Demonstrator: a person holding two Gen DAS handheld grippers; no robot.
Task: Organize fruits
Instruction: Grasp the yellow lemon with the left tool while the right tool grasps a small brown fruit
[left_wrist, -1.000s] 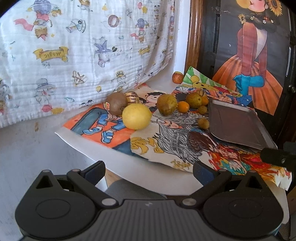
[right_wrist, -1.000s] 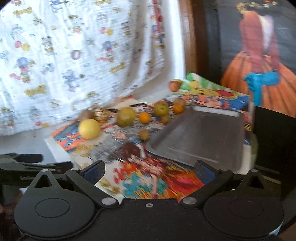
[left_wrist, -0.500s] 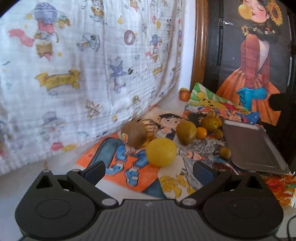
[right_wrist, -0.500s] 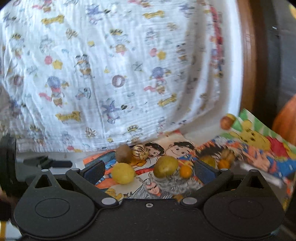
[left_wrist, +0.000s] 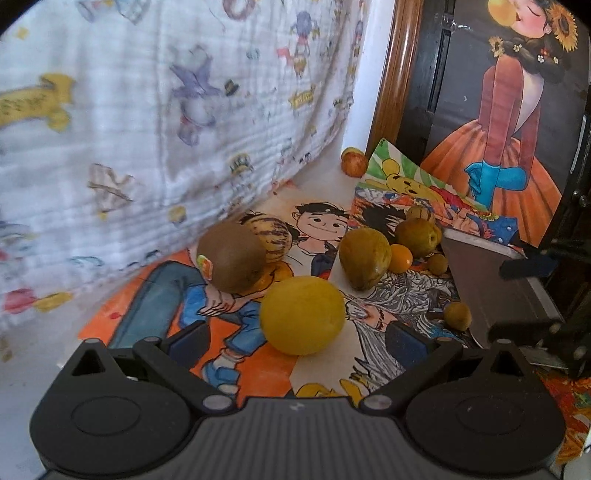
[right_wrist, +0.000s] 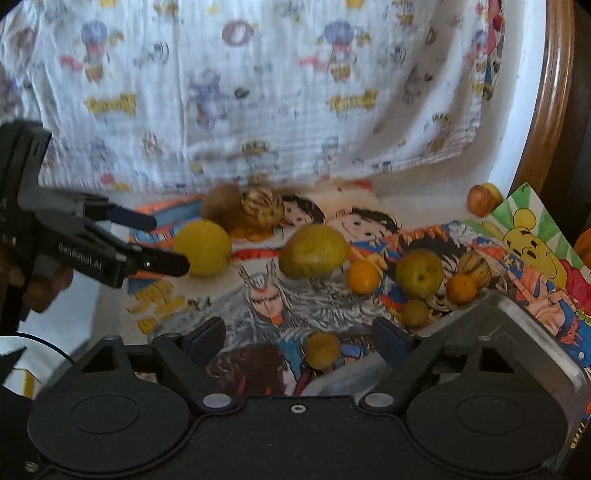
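— Start at the left. What's there?

— The left gripper (right_wrist: 162, 243), seen from the right wrist camera, with its jaws spread and nothing clamped; its near fingertip sits right at the yellow round fruit (right_wrist: 202, 247). In its own view the left gripper (left_wrist: 295, 341) has that fruit (left_wrist: 303, 315) just ahead, between the finger pads but not pinched.

— And behind it?

— A brown kiwi (left_wrist: 232, 256) touching a striped yellow fruit (left_wrist: 271, 238), both close to the hanging printed cloth (left_wrist: 147, 129). Little room on that side.

— Middle?

— A greenish-yellow oval fruit (right_wrist: 314, 251), then a small orange (right_wrist: 363, 277), a green round fruit (right_wrist: 419, 273), another small orange (right_wrist: 461, 288) and two small yellow-green fruits (right_wrist: 320, 350) (right_wrist: 414, 312). All lie on cartoon posters (right_wrist: 266, 306), with open paper between the oval fruit and the nearest small one.

— The right gripper?

— The right gripper (right_wrist: 299, 341) is unclenched and empty, low over the posters; that small fruit lies between its fingers, apart from both.

— Right side?

— The metal tray (right_wrist: 517, 332), empty, its near corner beside the right finger. A reddish fruit (right_wrist: 482, 199) sits alone by the wooden frame (right_wrist: 554, 96).
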